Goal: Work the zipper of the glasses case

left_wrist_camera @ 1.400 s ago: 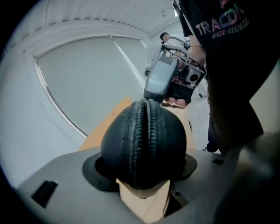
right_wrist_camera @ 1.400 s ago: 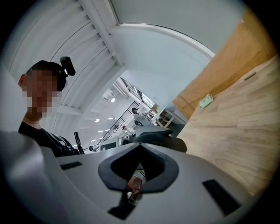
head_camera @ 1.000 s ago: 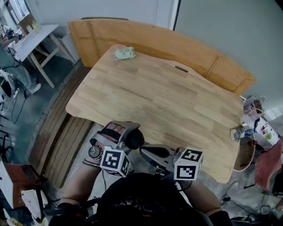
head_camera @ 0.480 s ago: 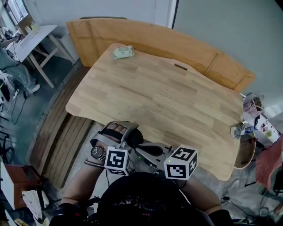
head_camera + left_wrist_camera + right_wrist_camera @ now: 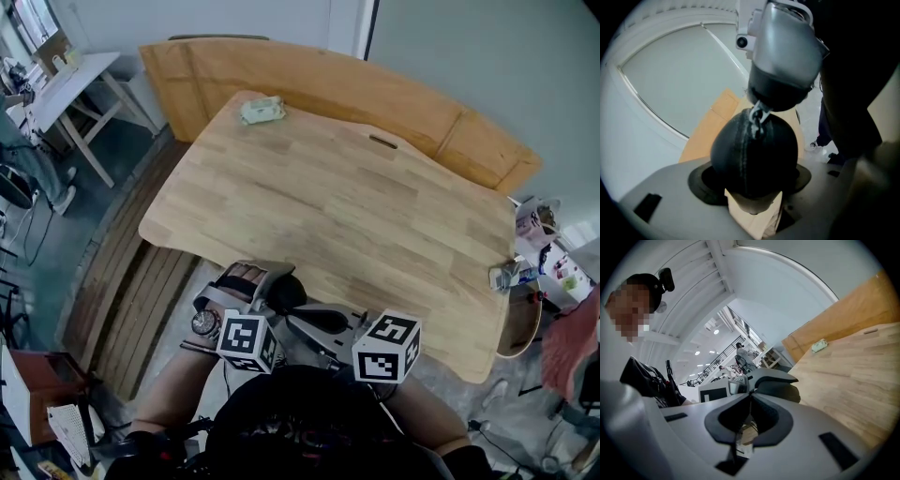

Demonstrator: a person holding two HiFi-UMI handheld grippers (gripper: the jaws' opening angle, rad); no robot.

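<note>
The right claw (image 5: 750, 397) has shifted toward the left claw (image 5: 751, 190), pinched on the zipper pull (image 5: 757, 118). The left claw clamps the glasses case (image 5: 754, 154). Zipper travel is likely under way.

Glasses case (image 5: 752, 154): black, matt, fine-grained skin, stitched seam. Zipper pull (image 5: 758, 115) atop case: shiny metal. Left gripper (image 5: 751, 178) shell: smooth matt grey plastic. Table (image 5: 356, 206) beyond case: pale grained wood, satin.

We can read no words, numbers or brand names anywhere. The only printed marks are the black-and-white square patterns on the left cube (image 5: 246, 342) and the right cube (image 5: 387, 349), and they carry no letters. The wristwatch (image 5: 202, 323) dial is too small to read.
</note>
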